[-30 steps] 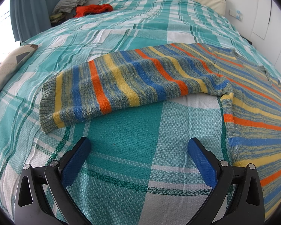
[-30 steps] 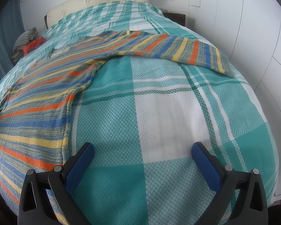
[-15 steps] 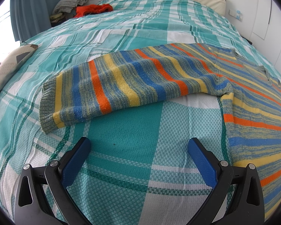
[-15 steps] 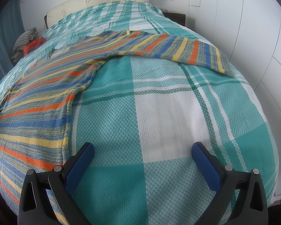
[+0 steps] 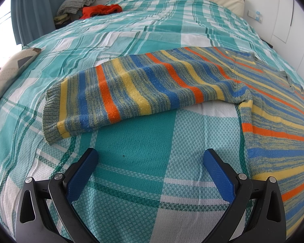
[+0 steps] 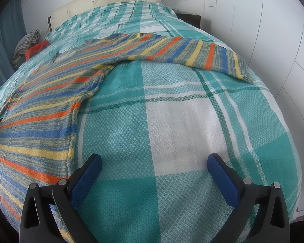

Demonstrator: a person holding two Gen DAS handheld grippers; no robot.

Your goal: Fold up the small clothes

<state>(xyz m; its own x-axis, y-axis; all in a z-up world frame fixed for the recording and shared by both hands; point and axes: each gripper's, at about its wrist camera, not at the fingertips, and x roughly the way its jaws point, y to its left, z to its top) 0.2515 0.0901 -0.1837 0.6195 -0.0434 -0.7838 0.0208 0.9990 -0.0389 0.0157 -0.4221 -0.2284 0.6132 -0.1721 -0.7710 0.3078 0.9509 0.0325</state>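
Red garment (image 5: 100, 10) and grey bundle (image 5: 77, 1) lie at eleven o'clock, well beyond the striped sweater (image 5: 143, 89). Left gripper (image 5: 151, 158) and right gripper (image 6: 154, 164) hover over bare bedspread (image 6: 182, 121), jaws spread wide, empty.

Striped knit sweater (image 5: 277, 109) lies flat, spread open, unfolded. Bands of orange, blue, yellow over grey-green marl. Left wrist view: body at right edge, one sleeve (image 5: 135, 93) reaching left across mid-frame, ribbed cuff (image 5: 50, 117) at centre left. Right wrist view: body fills left side, other sleeve (image 6: 192, 52) runs to upper right.

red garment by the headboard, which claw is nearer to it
Left. The left claw faces the red garment across the bed's far-left corner; from the right claw it lies further off, far left.
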